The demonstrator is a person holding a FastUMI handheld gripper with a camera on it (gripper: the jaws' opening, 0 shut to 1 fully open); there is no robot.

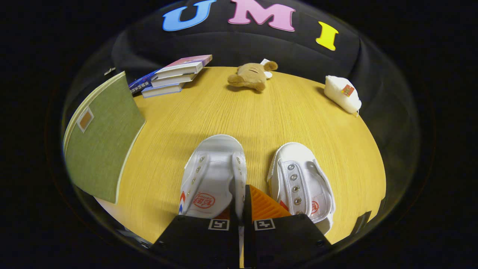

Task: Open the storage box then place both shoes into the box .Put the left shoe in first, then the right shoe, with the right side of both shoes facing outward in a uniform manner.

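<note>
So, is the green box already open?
No, the green box has its lid flat and shut, and both shoes stand on the table by the closed fingers.

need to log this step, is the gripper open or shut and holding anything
gripper: fingers closed together on the inner side wall of the left-hand white shoe, gripping it; the other white shoe lies free beside it.

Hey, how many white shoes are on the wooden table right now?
2. One white canvas shoe lies just ahead of the gripper, its inner edge between the nearly closed fingers. The other white canvas shoe sits beside it, apart, on the wooden table.
</note>
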